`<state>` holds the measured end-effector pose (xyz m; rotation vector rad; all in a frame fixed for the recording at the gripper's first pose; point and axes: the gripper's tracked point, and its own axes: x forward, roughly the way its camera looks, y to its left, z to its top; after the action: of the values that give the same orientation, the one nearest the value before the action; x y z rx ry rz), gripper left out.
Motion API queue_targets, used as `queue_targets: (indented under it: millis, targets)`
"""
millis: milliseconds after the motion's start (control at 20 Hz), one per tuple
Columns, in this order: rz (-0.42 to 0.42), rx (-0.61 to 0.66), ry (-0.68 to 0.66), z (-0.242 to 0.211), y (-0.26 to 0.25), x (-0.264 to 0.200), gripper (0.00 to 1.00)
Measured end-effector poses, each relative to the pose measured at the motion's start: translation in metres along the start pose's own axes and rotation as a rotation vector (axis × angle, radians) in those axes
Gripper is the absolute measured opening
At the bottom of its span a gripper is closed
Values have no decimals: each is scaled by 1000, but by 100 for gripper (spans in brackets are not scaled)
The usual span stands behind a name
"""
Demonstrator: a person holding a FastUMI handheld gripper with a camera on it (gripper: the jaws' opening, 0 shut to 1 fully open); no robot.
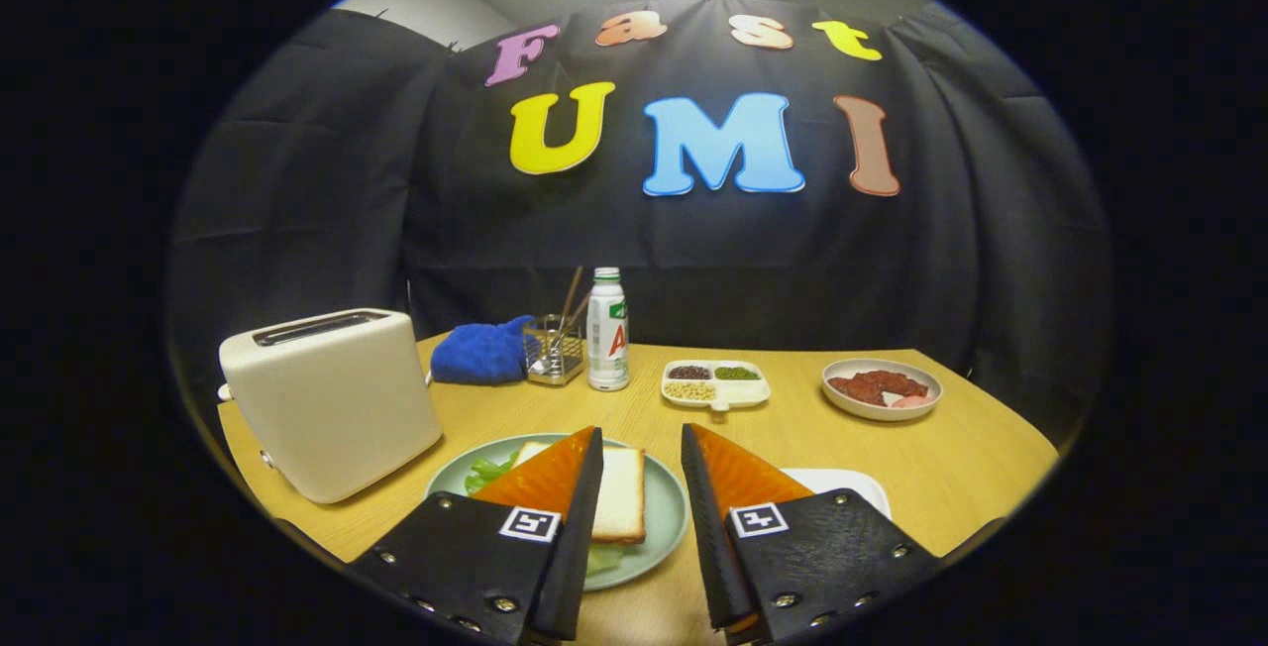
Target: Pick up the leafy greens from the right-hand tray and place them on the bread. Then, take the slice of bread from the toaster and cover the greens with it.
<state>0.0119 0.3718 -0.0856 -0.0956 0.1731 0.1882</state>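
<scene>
Gripper [641,458] fingers spread, holding nothing, above green plate [669,517] near desk's [971,468] front edge, bread [619,492] covering leafy greens [485,473], toaster [332,398] at left edge

Toaster [332,400] sits left of the plate [666,517]; bread [619,494] lies on greens [487,471] there, bottle [607,330] behind.

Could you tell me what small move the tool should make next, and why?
Probably lift the tool up and back, away from the plate. Bread already lies over the greens there, the toaster slot looks empty, and the fingers stand open above the plate holding nothing, so the task looks done.
</scene>
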Motion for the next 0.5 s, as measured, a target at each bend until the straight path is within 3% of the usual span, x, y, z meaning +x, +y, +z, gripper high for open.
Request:
queue_targets:
  millis: [500]
  targets:
    - [-188, 18, -154, 42, -128, -38, 48]
